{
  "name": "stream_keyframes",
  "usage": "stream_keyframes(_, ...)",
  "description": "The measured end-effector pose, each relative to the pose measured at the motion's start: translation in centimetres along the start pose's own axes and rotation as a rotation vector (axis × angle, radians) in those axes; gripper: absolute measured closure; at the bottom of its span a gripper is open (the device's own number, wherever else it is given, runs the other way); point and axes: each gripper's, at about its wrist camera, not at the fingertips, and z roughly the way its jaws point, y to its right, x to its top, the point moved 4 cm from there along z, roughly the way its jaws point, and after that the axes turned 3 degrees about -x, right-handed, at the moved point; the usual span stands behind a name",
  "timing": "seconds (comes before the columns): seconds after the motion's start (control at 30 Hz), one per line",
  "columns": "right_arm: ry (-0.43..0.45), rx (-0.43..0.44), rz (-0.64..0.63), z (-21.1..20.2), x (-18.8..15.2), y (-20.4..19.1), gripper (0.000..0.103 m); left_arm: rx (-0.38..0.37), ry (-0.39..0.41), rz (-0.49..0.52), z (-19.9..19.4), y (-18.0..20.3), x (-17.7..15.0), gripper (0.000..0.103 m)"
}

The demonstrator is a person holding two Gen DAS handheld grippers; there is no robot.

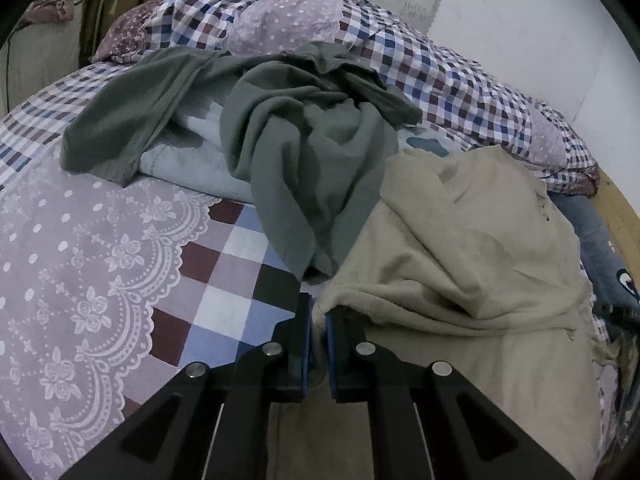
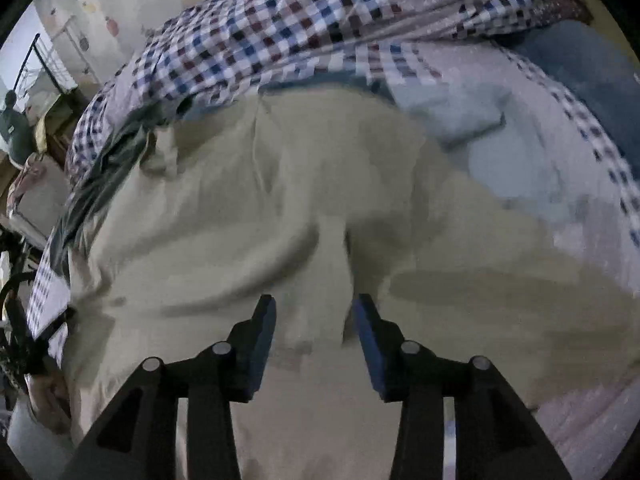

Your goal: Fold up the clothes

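In the left wrist view, a lilac bedsheet (image 1: pixel 80 248) with white lace print fills the lower left of the frame, turning to large checks toward the centre. Above it, a dark green garment (image 1: pixel 296 152) lies crumpled across the upper middle, one part stretched out to the upper left, over a pale blue cloth (image 1: pixel 188 168). A checked quilt (image 1: pixel 440 72) is bunched along the top. The beige garment (image 1: pixel 460 248) spreads over the right half, its near edge reaching the lower centre, where the left gripper (image 1: pixel 318 316) has its fingers pressed nearly together on a fold of that edge.

In the right wrist view, which is blurred, a dark green strip (image 2: pixel 100 172) shows at the left edge. The beige garment (image 2: pixel 240 220) covers the centre and bottom of the frame. The right gripper (image 2: pixel 314 312) stands over it at lower centre with its fingers spread apart; whether they touch the cloth cannot be told. The checked quilt (image 2: pixel 280 28) runs across the top, and pale blue cloth (image 2: pixel 460 120) lies at the upper right.
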Motion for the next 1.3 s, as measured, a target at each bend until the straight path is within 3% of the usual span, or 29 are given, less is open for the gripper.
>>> stream_keyframes(0.07,-0.031,-0.001,0.007,1.4,-1.0,0.0,0.058,0.004,0.002,0.007,0.1,0.3,0.1,0.097)
stream_keyframes(0.23,-0.021,-0.007,-0.019,0.0,-1.6,-0.7,0.06,0.004,0.001,0.014,0.2,0.5,0.3,0.097)
stream_keyframes(0.27,-0.019,-0.008,-0.024,-0.3,-1.7,-0.8,0.069,0.002,-0.003,0.012,0.3,0.5,0.3,0.097)
stream_keyframes(0.3,-0.016,-0.009,-0.029,-0.6,-1.8,-0.9,0.089,0.001,-0.004,0.012,0.3,0.5,0.3,0.097)
stream_keyframes(0.37,-0.011,-0.012,-0.04,-1.1,-2.0,-1.2,0.097,-0.002,-0.006,0.014,0.3,0.5,0.4,0.097)
stream_keyframes(0.6,-0.01,-0.028,-0.068,-3.3,-3.6,-2.0,0.098,-0.026,-0.007,0.016,-0.1,1.0,0.4,0.097)
stream_keyframes(0.7,-0.156,-0.124,-0.087,-1.0,-6.2,-0.3,0.092,-0.036,-0.011,0.016,0.0,1.1,0.3,0.097)
stream_keyframes(0.77,-0.248,-0.197,-0.07,0.4,-7.3,0.7,0.093,-0.042,-0.013,0.017,0.0,1.2,0.3,0.097)
stream_keyframes(0.83,-0.23,-0.229,-0.06,-0.6,-6.8,0.5,0.093,-0.051,-0.015,0.014,0.0,1.2,0.2,0.097)
stream_keyframes(0.9,-0.166,-0.257,-0.097,-2.4,-5.2,-1.5,0.086,-0.067,-0.017,-0.002,0.1,1.0,0.1,0.097)
stream_keyframes(1.0,-0.078,-0.15,-0.196,-3.7,-2.0,-7.6,0.068,-0.091,-0.021,-0.024,0.2,0.6,0.0,0.097)
stream_keyframes(1.1,-0.017,-0.014,-0.317,-3.6,1.4,-15.2,0.063,-0.107,-0.015,-0.033,0.1,0.5,-0.2,0.097)
stream_keyframes(1.2,-0.03,0.137,-0.399,-1.1,4.4,-23.7,0.063,-0.116,-0.01,-0.038,0.0,0.4,-0.2,0.097)
stream_keyframes(1.3,-0.116,0.234,-0.34,3.2,7.4,-29.6,0.063,-0.123,-0.009,-0.045,0.0,0.3,-0.3,0.097)
